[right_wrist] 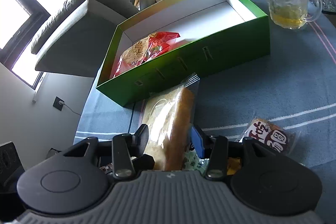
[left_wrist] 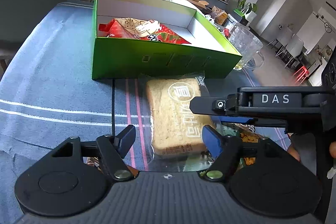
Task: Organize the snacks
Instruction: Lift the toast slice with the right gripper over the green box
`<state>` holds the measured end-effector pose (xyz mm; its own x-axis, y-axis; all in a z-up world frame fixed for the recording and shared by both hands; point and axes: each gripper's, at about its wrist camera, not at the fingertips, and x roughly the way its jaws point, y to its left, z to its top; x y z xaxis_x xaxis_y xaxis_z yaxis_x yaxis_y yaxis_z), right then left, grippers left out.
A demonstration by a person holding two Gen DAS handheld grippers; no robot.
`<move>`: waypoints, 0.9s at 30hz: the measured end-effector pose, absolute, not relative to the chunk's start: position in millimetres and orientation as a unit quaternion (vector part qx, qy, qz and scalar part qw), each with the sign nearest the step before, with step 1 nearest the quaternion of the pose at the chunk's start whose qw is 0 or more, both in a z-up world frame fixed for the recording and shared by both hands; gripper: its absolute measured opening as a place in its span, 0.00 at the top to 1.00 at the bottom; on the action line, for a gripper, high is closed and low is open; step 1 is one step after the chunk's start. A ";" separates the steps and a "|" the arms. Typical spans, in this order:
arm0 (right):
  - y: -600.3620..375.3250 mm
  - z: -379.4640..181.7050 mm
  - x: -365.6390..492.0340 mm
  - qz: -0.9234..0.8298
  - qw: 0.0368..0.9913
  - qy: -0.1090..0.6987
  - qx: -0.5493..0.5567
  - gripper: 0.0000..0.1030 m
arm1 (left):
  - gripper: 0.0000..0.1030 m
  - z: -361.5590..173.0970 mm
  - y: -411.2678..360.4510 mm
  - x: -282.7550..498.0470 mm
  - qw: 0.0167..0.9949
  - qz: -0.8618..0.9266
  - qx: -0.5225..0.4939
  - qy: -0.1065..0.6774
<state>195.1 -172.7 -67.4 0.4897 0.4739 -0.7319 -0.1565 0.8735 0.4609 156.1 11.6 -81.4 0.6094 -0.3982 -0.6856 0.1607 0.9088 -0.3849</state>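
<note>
Clear-wrapped toast pack [left_wrist: 176,114], lengthwise toward green box [left_wrist: 159,60]

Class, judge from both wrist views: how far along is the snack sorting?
Done: a red snack packet lies inside the green box. In hand: the right tool is shut on the wrapped bread, while the left tool straddles it, open. Left: the bread and a brown-labelled packet remain on the cloth.

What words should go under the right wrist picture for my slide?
Right gripper holds wrapped bread in front of the green box, red snack bag already inside.
</note>
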 end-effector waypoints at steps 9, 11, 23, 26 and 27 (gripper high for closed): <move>-167.4 -80.4 204.2 0.189 0.837 0.483 0.177 0.44 | 0.33 -89.8 11.1 161.8 0.875 -0.172 -0.174 0.418; -163.5 -81.6 203.6 0.191 0.836 0.485 0.172 0.45 | 0.38 -88.3 6.3 160.7 0.875 -0.178 -0.176 0.414; -175.2 -39.0 181.2 0.203 0.863 0.422 0.189 0.45 | 0.43 -34.6 -7.0 137.0 0.914 -0.192 -0.125 0.334; -176.9 -22.2 179.0 0.208 0.875 0.397 0.185 0.45 | 0.43 -18.5 -11.9 139.6 0.923 -0.197 -0.110 0.312; -178.2 -17.5 179.9 0.210 0.878 0.389 0.183 0.45 | 0.43 -14.3 -13.2 142.0 0.925 -0.198 -0.108 0.307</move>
<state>179.9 -178.2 -17.5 0.6088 0.5114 -0.6065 -0.2259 0.8446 0.4854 142.0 -13.2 -14.3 0.7330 -0.4328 -0.5247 0.2999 0.8981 -0.3218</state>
